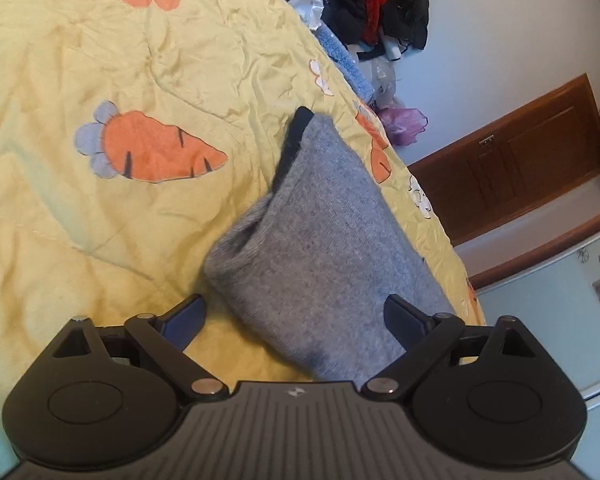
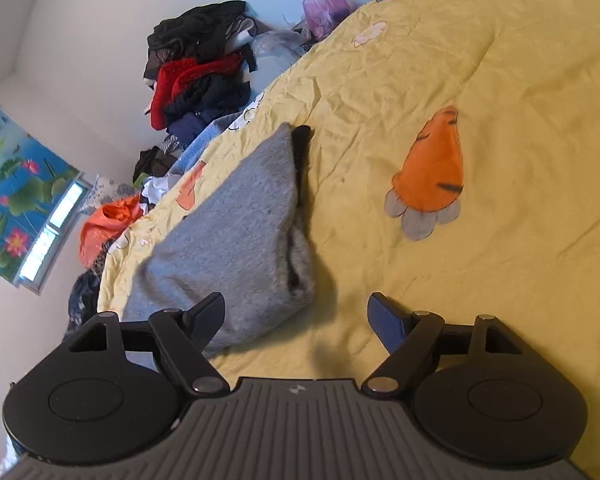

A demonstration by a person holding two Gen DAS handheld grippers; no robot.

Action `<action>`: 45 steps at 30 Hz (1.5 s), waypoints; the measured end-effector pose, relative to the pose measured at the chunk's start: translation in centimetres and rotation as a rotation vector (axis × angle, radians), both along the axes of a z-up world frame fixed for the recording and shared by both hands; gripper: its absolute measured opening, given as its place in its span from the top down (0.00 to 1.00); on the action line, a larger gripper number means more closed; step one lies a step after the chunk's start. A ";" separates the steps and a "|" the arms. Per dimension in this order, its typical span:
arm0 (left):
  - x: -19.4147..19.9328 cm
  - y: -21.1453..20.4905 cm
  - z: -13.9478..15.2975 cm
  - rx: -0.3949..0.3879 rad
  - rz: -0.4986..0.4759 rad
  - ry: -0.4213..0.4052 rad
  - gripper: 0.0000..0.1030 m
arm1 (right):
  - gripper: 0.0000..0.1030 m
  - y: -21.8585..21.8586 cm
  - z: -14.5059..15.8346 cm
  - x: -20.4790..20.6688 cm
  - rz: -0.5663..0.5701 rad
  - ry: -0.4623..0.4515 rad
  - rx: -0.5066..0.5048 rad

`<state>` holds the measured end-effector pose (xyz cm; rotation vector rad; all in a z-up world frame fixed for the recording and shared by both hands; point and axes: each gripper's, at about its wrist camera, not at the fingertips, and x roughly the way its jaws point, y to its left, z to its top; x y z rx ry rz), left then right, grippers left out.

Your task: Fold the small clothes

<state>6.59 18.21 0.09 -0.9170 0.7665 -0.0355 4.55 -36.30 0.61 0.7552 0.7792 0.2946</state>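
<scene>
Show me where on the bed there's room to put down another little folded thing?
The yellow quilt is bare around the carrot print, on the open side of the grey folded garment. It is crowded along the far edge of the bed, where the clothes pile and plastic bags sit.

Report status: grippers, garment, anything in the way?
Left gripper open, empty. Right gripper open, empty. Grey garment folded on yellow quilt. Nothing in the way.

walls: white [image 2: 80, 40] | cabinet: brown wood [image 1: 520, 152] | window: bright [image 2: 52, 232]
</scene>
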 end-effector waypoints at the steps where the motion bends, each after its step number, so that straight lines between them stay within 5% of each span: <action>1: 0.6 -0.1 0.0 -0.001 0.014 0.009 0.23 | 0.25 0.2 -0.3 0.3 -0.011 0.009 0.038; 3: 1.9 -0.4 -0.5 -0.002 0.027 0.048 0.61 | 0.24 0.6 -0.9 1.0 -0.028 0.024 0.119; 6: 3.0 -1.1 -0.5 0.065 0.031 0.101 0.90 | 0.30 1.6 -1.0 2.3 -0.061 0.027 0.127; 7: 3.3 -1.4 -0.5 0.108 0.015 0.123 0.93 | 0.42 1.9 -1.2 3.0 -0.055 0.047 0.131; 8: 3.4 -1.7 -0.3 0.134 0.006 0.125 0.94 | 0.54 2.3 -1.4 3.6 -0.040 0.074 0.132; 9: 3.4 -1.7 -0.1 0.152 0.006 0.131 0.95 | 0.89 2.9 -1.6 4.2 -0.020 0.098 0.114; 19: -4.2 -0.3 5.0 0.130 -0.088 0.039 0.96 | 0.88 1.2 4.0 0.6 0.069 -0.046 0.114; 24: -9.8 0.1 2.1 0.138 -0.112 0.108 0.96 | 0.90 -1.0 2.8 -4.2 0.119 0.014 0.162; 26: -10.8 0.8 0.3 0.157 -0.075 0.148 0.96 | 0.81 -1.6 1.3 -5.4 0.102 0.053 0.131; 27: -11.3 1.4 -0.4 0.108 -0.059 0.126 0.94 | 0.73 -1.7 0.6 -5.4 0.086 0.078 0.117; 28: -11.6 1.8 -0.7 0.069 -0.038 0.121 0.94 | 0.47 -1.9 -0.1 -5.3 0.064 0.110 0.115; 31: -12.1 2.1 -1.2 -0.014 0.032 0.120 0.89 | 0.26 -2.2 -0.8 -4.9 0.021 0.093 0.214; 32: -12.2 1.9 -1.2 -0.029 0.051 0.109 0.80 | 0.24 -1.8 -0.7 -4.4 0.017 0.080 0.214; 34: -12.4 1.3 -1.1 -0.071 0.072 0.046 0.51 | 0.25 -0.9 -0.9 -3.4 0.002 0.071 0.206; 35: -12.3 0.9 -1.0 -0.100 0.076 0.003 0.24 | 0.25 -0.2 -1.0 -2.8 -0.004 0.056 0.204; 36: -12.1 0.3 -0.9 -0.113 0.087 -0.026 0.11 | 0.25 0.4 -1.0 -2.2 -0.011 0.047 0.203; 39: -11.0 -2.1 0.0 0.001 0.122 -0.048 0.09 | 0.34 2.7 -1.2 -0.3 -0.023 0.022 0.159; 40: -10.7 -2.8 0.2 0.062 0.114 -0.051 0.10 | 0.57 3.3 -1.5 0.3 -0.026 0.038 0.141; 41: -10.2 -3.6 0.6 0.135 0.105 -0.040 0.32 | 0.88 3.8 -2.1 0.9 -0.019 0.063 0.142; 42: -9.5 -4.3 0.7 0.198 0.077 0.001 0.92 | 0.88 4.0 -2.7 1.1 -0.023 0.083 0.142; 45: -8.3 -4.2 0.3 0.196 0.017 0.061 0.94 | 0.88 4.1 -3.1 0.5 -0.032 0.072 0.164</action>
